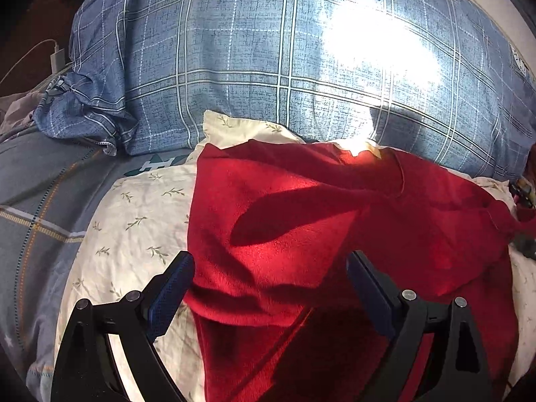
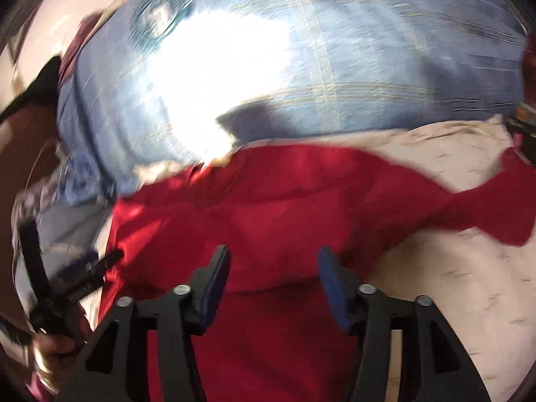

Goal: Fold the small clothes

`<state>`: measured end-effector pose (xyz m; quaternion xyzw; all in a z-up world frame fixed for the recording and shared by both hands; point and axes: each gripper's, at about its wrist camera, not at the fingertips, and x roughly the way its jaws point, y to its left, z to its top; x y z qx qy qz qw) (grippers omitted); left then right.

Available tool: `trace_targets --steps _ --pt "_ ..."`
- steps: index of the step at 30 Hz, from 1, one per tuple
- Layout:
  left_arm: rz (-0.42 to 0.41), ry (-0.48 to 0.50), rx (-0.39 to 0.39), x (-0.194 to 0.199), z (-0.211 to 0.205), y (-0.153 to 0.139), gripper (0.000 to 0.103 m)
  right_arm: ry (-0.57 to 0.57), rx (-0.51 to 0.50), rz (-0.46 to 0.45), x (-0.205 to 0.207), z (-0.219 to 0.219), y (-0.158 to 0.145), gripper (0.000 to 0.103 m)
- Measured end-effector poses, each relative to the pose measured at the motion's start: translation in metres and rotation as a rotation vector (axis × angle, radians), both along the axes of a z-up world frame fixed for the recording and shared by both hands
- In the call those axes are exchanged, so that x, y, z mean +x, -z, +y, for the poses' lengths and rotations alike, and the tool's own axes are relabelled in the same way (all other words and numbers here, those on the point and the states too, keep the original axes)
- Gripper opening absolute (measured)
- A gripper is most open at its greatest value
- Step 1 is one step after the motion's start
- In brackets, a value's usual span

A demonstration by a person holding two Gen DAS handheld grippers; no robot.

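Note:
A red fleece garment lies spread on a cream leaf-print cloth, with a fold line across its near part. My left gripper hangs open just above the garment's near left part, and nothing sits between its blue pads. The right wrist view is blurred. There the red garment stretches one sleeve out to the right over the cream cloth. My right gripper stands open over the garment's body, holding nothing. A hand with the left gripper shows at the left edge.
A blue plaid duvet bulges behind the garment, with a bright sun patch on it. A white charger and cable lie at the far left. Grey-blue bedding lies to the left of the cream cloth.

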<state>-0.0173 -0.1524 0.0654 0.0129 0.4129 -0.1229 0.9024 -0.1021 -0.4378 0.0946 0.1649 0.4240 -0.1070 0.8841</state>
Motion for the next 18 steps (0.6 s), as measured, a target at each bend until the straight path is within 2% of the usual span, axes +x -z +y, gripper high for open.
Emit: trace_targets --steps 4,5,6,10,13,14,16,17,18 --pt "0.034 -0.016 0.008 0.009 -0.002 0.015 0.092 0.193 -0.069 -0.002 -0.008 -0.069 -0.034 0.074" --pt "0.035 -0.017 0.018 0.01 -0.004 0.017 0.092 0.251 -0.084 0.013 -0.008 -0.089 -0.038 0.08" --pt "0.031 -0.015 0.021 0.01 -0.005 0.016 0.092 0.305 -0.092 0.037 -0.006 -0.109 -0.039 0.082" --pt "0.023 0.004 0.028 0.008 -0.013 0.017 0.092 0.456 -0.044 0.172 0.006 -0.177 -0.021 0.082" --pt "0.018 0.021 0.055 0.006 -0.019 0.02 0.092 0.497 0.003 0.279 0.019 -0.207 0.005 0.082" --pt "0.016 0.027 0.069 0.006 -0.021 0.021 0.092 0.496 0.014 0.309 0.019 -0.213 0.013 0.077" --pt "0.016 0.03 0.071 0.006 -0.021 0.02 0.092 0.501 0.04 0.348 0.014 -0.221 0.027 0.051" --pt "0.017 0.028 0.062 0.007 -0.02 0.02 0.092 0.503 0.051 0.342 0.009 -0.223 0.03 0.019" --pt "0.019 0.025 0.05 0.007 -0.018 0.019 0.092 0.504 0.064 0.327 0.001 -0.227 0.03 0.004"
